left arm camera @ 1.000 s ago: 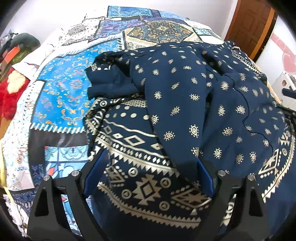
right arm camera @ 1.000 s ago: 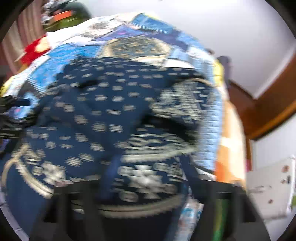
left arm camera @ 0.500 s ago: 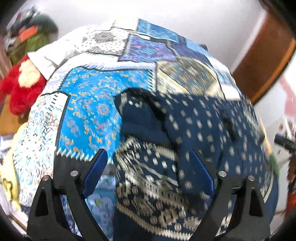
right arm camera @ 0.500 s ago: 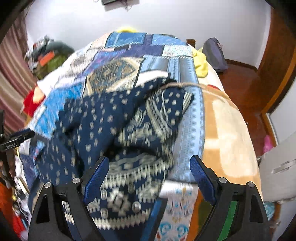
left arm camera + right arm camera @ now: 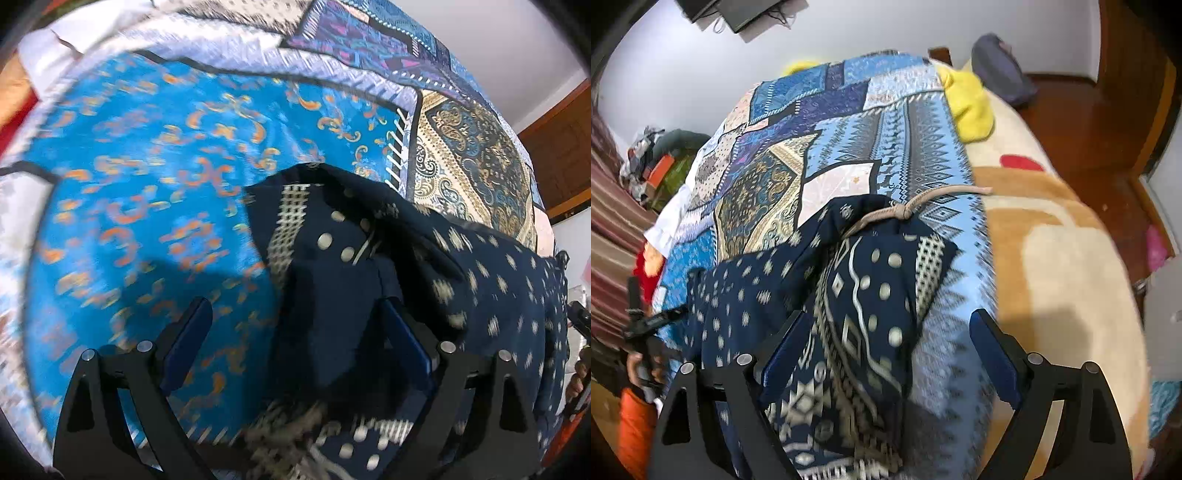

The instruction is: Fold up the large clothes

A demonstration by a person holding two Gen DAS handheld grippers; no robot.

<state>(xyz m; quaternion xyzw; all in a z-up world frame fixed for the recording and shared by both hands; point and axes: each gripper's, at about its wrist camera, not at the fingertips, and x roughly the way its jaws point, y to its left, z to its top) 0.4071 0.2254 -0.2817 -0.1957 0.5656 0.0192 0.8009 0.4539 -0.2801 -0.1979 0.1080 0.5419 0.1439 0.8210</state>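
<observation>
Two wide hand-held grippers [image 5: 295,343] [image 5: 890,343]; only right view's garment [image 5: 857,295] with cord [image 5: 916,205], perhaps drawstring.

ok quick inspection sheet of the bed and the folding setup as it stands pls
surface: bed under a patchwork bedspread in blues, with a beige and orange blanket along one side
job's things: navy patterned garment lies bunched on the bedspread, unfolded, a tan drawstring trailing from its top
clutter: yellow cloth and grey pillow near the head of the bed; red plush toy and a pile of clothes off the far side
grippers: left gripper open, garment fabric between its fingers, not pinched; right gripper open over the garment's edge
cables: wires hang from a dark device on the wall
surroundings: white wall, wooden floor, wooden door frame
</observation>
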